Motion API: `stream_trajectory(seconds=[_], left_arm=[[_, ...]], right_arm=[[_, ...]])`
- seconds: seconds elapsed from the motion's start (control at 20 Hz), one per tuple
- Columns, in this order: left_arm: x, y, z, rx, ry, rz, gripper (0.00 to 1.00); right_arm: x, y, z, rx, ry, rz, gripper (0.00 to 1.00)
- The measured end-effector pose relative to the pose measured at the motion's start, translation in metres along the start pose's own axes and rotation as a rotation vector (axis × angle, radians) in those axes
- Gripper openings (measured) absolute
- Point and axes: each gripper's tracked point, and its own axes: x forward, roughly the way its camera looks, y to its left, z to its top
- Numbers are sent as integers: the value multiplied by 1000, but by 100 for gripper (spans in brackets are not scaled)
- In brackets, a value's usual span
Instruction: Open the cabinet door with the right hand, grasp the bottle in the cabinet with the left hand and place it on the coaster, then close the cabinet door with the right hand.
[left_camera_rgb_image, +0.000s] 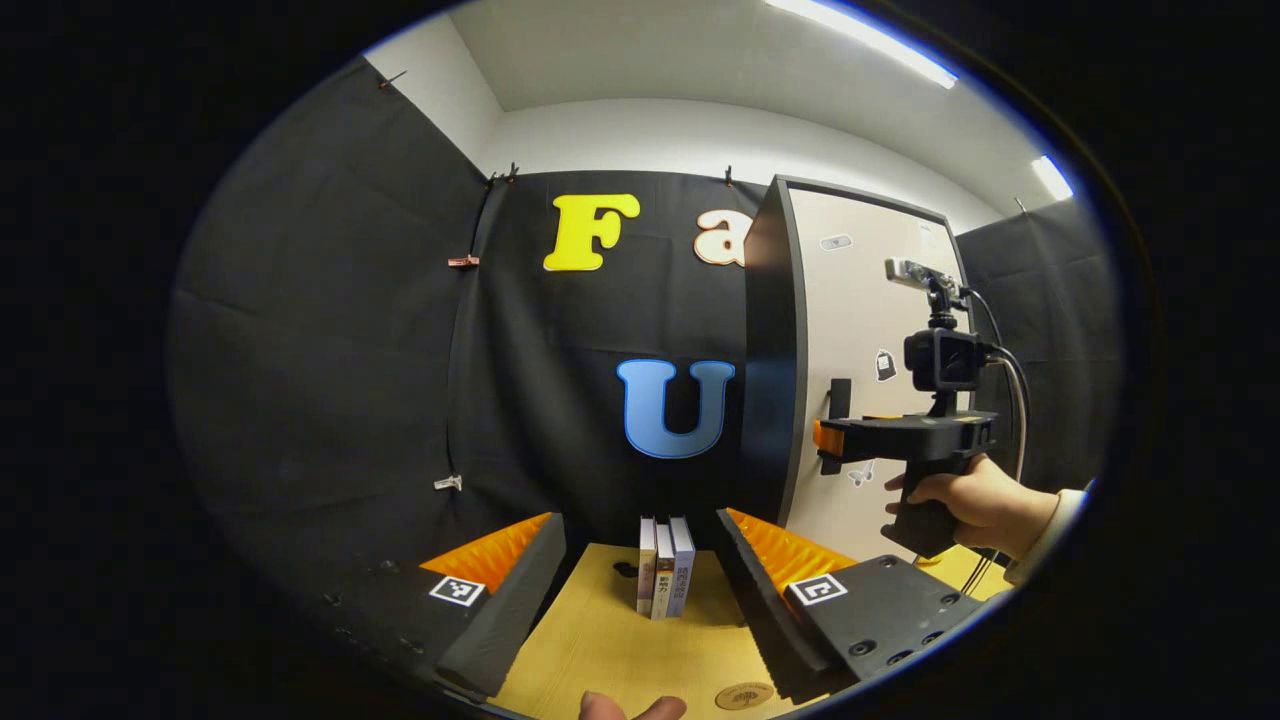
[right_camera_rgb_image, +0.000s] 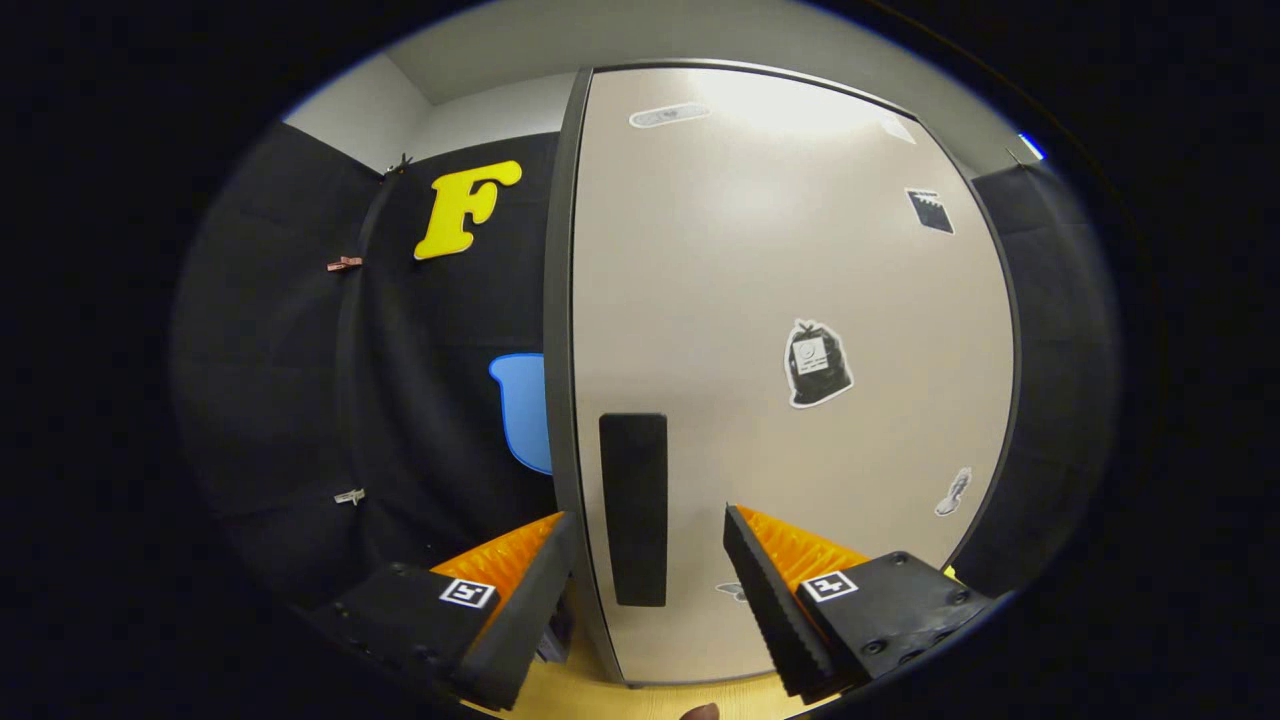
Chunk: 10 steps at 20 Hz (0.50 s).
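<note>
In the left gripper view, the left tool (left_camera_rgb_image: 640, 590) has its fingers spread wide over the yellow counter (left_camera_rgb_image: 600, 650), with nothing between them. In that gap stand three books (left_camera_rgb_image: 665, 565), upright and side by side; the writing on their spines is too small to read. A round coaster (left_camera_rgb_image: 743, 695) with a dark emblem lies on the counter near the bottom edge, just beside the right-hand finger. To the right rises the cabinet (left_camera_rgb_image: 765, 360), its dark side facing the camera and its pale cabinet door (left_camera_rgb_image: 850, 330) shut. Small stickers (left_camera_rgb_image: 885, 365) dot the door, but none is legible. The right tool (left_camera_rgb_image: 827, 440), held by a hand (left_camera_rgb_image: 965, 500) in a pale sleeve, sits at the door's dark handle (left_camera_rgb_image: 840, 398); I cannot tell whether it touches. Open counter lies between the books and the left tool.

In the right gripper view, the right tool (right_camera_rgb_image: 645, 565) faces the cabinet door (right_camera_rgb_image: 800, 300) up close, fingers spread apart, with the vertical dark handle (right_camera_rgb_image: 633, 510) standing between them and untouched by either finger. The door's left edge runs just left of the handle. A sticker of a dark bag (right_camera_rgb_image: 818, 363) sits mid-door, smaller ones higher and lower, with no readable wording. A strip of counter (right_camera_rgb_image: 640, 695) shows below the door. The bottle is hidden behind the shut door.
</note>
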Motion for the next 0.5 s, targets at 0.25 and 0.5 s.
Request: stream_trajectory(seconds=[0.25,0.5], left_arm=[[0,3,-5,6,14,-1,95],[-2,4,-5,-9,14,-2,94]], right_arm=[[16,6,-8,3,-10,-8,47],[17,1,-10,-18,13,-19,26]])
